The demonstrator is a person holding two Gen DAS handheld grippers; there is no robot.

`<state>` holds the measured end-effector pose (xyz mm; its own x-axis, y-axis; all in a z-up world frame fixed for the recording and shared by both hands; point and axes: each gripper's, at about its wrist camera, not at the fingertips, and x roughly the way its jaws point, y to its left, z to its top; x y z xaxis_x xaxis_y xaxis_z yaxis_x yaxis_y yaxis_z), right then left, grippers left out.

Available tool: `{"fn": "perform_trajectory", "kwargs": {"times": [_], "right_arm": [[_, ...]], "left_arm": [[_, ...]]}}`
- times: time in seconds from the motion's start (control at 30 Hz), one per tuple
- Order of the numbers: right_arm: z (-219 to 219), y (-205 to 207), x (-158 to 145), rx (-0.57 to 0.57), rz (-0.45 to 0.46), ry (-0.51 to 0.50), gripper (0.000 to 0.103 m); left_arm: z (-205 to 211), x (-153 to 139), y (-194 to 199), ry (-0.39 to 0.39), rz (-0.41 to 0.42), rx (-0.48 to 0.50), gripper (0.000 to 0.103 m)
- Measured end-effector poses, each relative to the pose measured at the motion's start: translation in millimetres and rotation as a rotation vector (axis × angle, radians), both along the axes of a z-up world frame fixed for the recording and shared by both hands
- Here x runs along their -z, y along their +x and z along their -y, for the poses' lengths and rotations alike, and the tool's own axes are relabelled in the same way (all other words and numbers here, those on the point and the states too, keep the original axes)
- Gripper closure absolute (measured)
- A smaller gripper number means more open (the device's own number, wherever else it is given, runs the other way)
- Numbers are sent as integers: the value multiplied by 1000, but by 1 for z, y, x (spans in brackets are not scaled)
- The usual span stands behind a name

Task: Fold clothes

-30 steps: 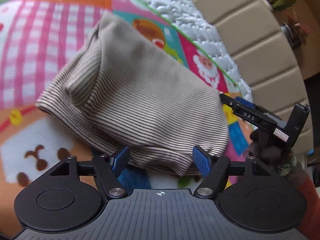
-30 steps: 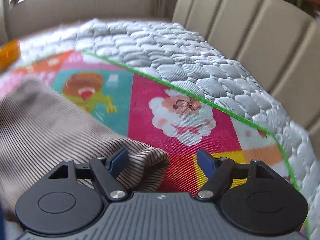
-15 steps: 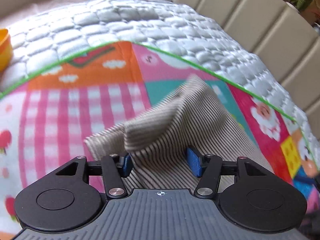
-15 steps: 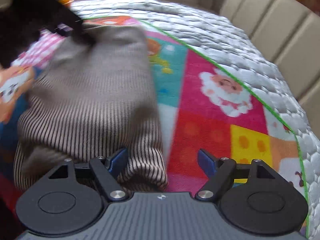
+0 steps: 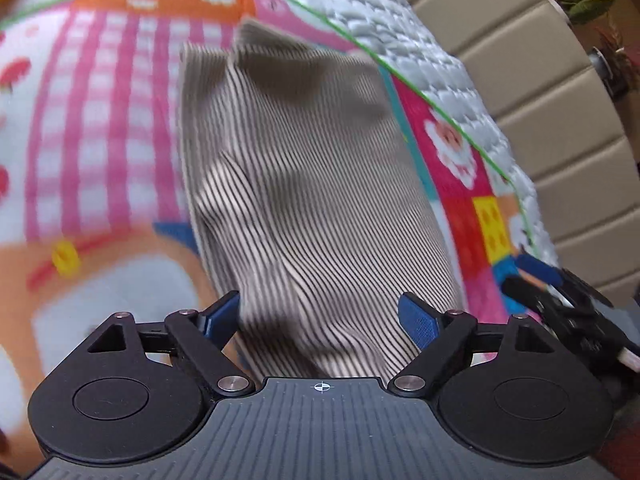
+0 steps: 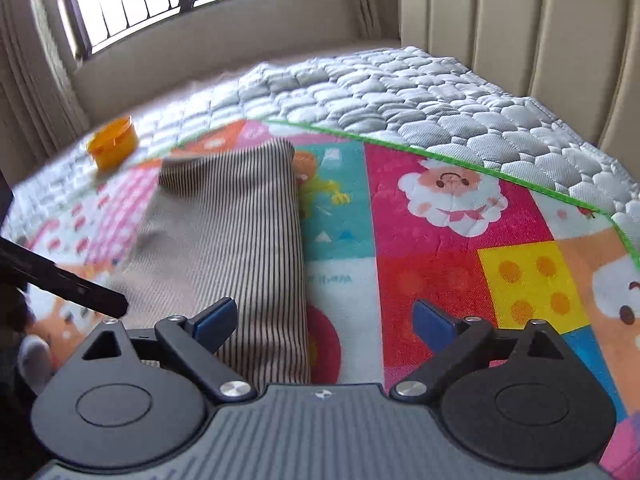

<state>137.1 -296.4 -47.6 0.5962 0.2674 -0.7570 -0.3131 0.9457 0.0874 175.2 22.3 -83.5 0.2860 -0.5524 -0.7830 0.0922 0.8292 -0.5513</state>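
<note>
We are holding both the left gripper (image 5: pixel 320 314) and the right gripper (image 6: pixel 325 318) wide apart, gripping nothing; the folded brown-and-white striped knit garment (image 5: pixel 304 184) is lying ahead of both on the colourful cartoon-print play mat (image 6: pixel 440 264).

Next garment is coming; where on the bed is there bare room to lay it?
Free: the colourful mat right of the striped garment, out to its green edge, and the quilted mattress beyond. Crowded: the mat's left part, with the garment, and the orange container behind it.

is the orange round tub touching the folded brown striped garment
Apart. The right wrist view shows quilted mattress and mat between the orange round tub and the folded brown striped garment.
</note>
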Motion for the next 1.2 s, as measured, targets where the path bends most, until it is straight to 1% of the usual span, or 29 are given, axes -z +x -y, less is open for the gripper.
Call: {"fn": "perform_trajectory", "kwargs": {"times": [0.03,0.17,0.2,0.27,0.33,0.43,0.47,0.5,0.53,0.57,0.6,0.63,0.7,0.8,0.87,0.93,1.0,1.1,1.17,1.2], "right_arm": [[-8,-2,6,-29,-12,-41,7],[-47,-17,26,-194,-42,-187,7],[-56,-21,28,-224,-42,-205,7],[-69,-28,29,-269,-45,-216,9],[-78,-35,27,-312,-36,-210,10],[-80,-43,14,-341,26,-193,10],[-75,-43,7,-322,38,-155,10],[-64,-40,-2,-266,37,-78,10],[-54,-35,-9,-205,31,-4,7],[-44,-30,-15,-145,25,59,4],[-37,-25,-19,-98,21,96,4],[-37,-20,-19,-80,21,80,4],[-48,-13,-12,-92,24,-17,4],[-73,-18,22,-231,-39,-214,1],[-84,-30,39,-312,-65,-290,0],[-86,-35,36,-318,-39,-314,0],[-88,-40,33,-317,-15,-333,0],[-88,-42,32,-313,-5,-342,0],[-90,-45,30,-309,16,-359,0],[-93,-48,27,-312,45,-375,0]], "left_arm": [[4,0,-4,2,3,19,15],[19,2,-11,115,73,103,19],[19,1,-11,134,88,108,23],[14,2,-9,160,111,96,29],[9,2,-8,171,119,79,29],[12,-1,-15,231,132,113,28],[12,-2,-17,251,136,125,28],[13,-3,-19,271,141,137,25],[14,-4,-21,291,145,148,22],[15,-5,-24,311,149,160,11],[16,-6,-26,331,153,171,9],[17,-7,-28,351,158,183,9],[18,-8,-32,386,161,202,7],[13,-7,-32,397,126,198,6],[9,-7,-35,395,120,190,6],[5,-10,-40,388,127,177,6],[-1,-14,-43,377,158,139,6],[-13,-23,-43,390,216,50,5],[-23,-25,-39,404,224,-10,5],[-28,-25,-36,406,221,-38,5]]}}
